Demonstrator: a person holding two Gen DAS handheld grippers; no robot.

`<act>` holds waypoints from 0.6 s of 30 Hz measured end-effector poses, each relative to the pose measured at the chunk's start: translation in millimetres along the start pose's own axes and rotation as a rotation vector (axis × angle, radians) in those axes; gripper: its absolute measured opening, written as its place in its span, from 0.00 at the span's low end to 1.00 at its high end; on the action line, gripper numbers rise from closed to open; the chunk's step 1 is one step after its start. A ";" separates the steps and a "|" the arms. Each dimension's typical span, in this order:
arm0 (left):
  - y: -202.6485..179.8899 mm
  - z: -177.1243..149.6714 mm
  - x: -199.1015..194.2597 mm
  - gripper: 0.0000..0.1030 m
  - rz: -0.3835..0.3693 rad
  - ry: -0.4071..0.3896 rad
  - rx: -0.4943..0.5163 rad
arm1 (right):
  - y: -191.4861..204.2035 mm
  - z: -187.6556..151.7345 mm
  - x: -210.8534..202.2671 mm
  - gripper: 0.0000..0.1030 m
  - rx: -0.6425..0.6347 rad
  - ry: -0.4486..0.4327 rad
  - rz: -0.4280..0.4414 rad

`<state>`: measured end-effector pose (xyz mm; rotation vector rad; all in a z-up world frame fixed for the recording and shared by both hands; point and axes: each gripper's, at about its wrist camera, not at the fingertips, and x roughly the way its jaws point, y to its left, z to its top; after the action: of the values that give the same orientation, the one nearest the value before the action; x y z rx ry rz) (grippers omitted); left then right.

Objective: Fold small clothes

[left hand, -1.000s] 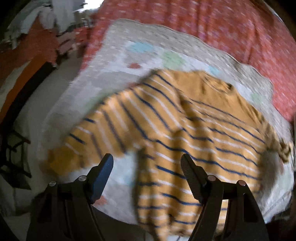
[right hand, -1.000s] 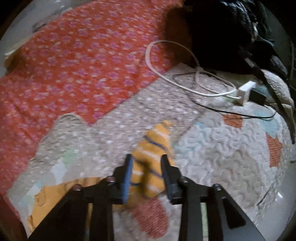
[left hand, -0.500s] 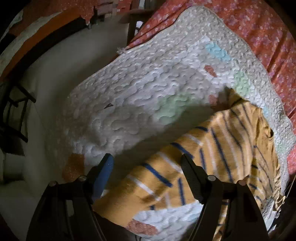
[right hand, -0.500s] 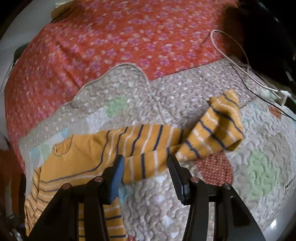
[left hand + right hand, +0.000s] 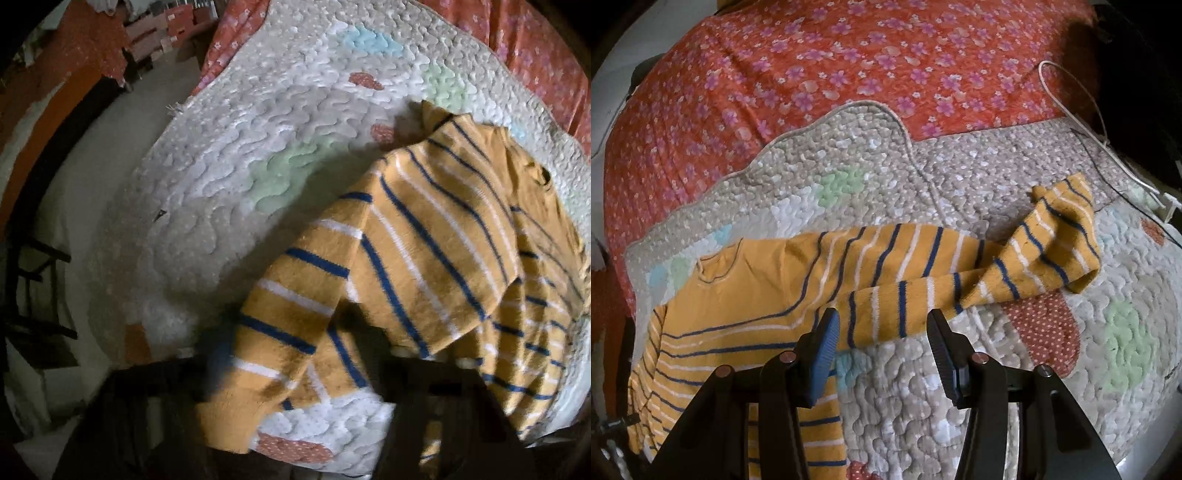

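A mustard shirt with navy and white stripes lies flat on the quilt. Its one sleeve runs down between the dark, blurred fingers of my left gripper. Those jaws are closing with the sleeve between them, and the pads still stand apart. In the right wrist view the shirt stretches left, and its other sleeve ends in a folded-over cuff. My right gripper is open just above that sleeve near the shoulder, gripping nothing.
The quilt lies over a red floral sheet. A white cable and a charger sit at the far right by a dark pile. The bed's edge drops to a pale floor on the left.
My right gripper let go of the cuff, drew back along the sleeve and stands open. The left gripper moved down and over to the other sleeve, which now lies between its fingers.
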<state>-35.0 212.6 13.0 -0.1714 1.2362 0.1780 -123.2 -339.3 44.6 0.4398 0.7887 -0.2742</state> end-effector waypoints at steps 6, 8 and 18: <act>28.0 15.2 -18.3 0.12 0.162 -0.055 -0.075 | -15.1 -2.8 3.3 0.51 0.052 0.035 0.032; 49.2 20.9 -23.5 0.11 0.219 -0.064 -0.126 | -19.1 -3.0 3.6 0.51 0.072 0.041 0.038; 97.9 57.1 -66.7 0.11 0.243 -0.147 -0.262 | -14.6 -13.1 0.1 0.51 0.063 0.049 0.035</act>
<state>-25.9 318.0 91.2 -0.2308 1.0823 0.5552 -137.1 -345.8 32.4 0.5211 0.8213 -0.2565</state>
